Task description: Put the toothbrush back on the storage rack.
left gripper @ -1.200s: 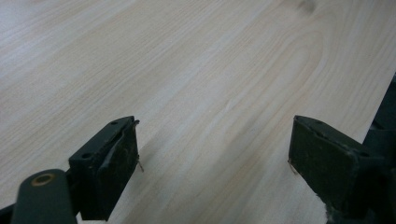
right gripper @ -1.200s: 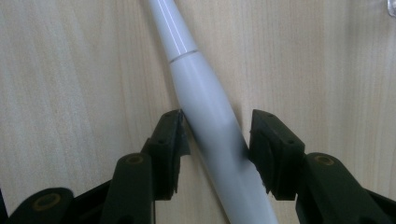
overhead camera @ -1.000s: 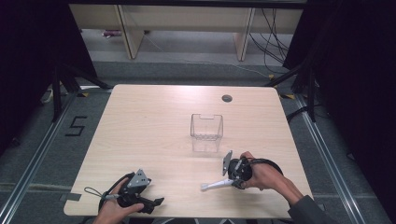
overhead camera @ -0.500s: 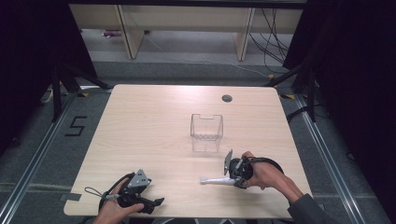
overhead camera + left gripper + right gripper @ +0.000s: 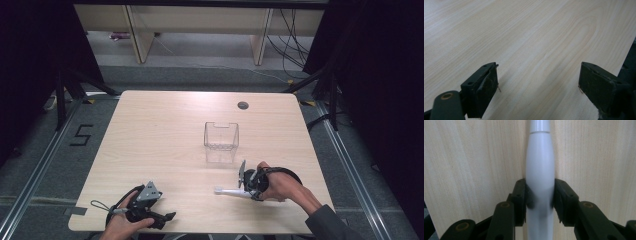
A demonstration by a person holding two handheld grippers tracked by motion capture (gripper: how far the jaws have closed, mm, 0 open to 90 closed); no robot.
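**Right gripper clamped on white handle, left idle**

Left edge of the high view: dark curtain, a black stand leg, grey floor with a "5" (image 5: 81, 135) taped on it. Light-wood tabletop (image 5: 160, 130), pale grain, mostly bare.

Left gripper (image 5: 165, 218) sits at the near-left corner of the tabletop in the person's left hand (image 5: 120, 227), grey three-cornered plate on top. Its own view shows the jaws wide apart, bare wood between them.

Centre: clear plastic container (image 5: 221, 142), upright, well apart from both grippers. Small round grommet (image 5: 243, 105) toward the far edge behind it.

Right of centre, near edge: white handle (image 5: 233, 192), slim, looks like a toothbrush body but can't confirm. Lies roughly flat on the tabletop, free end pointing left. Right gripper (image 5: 540, 202) has just been closing and now pinches it from both sides, pads tight on the thick part.

Back of room: light shelving legs, cables on the floor to the right, black curtain far right.
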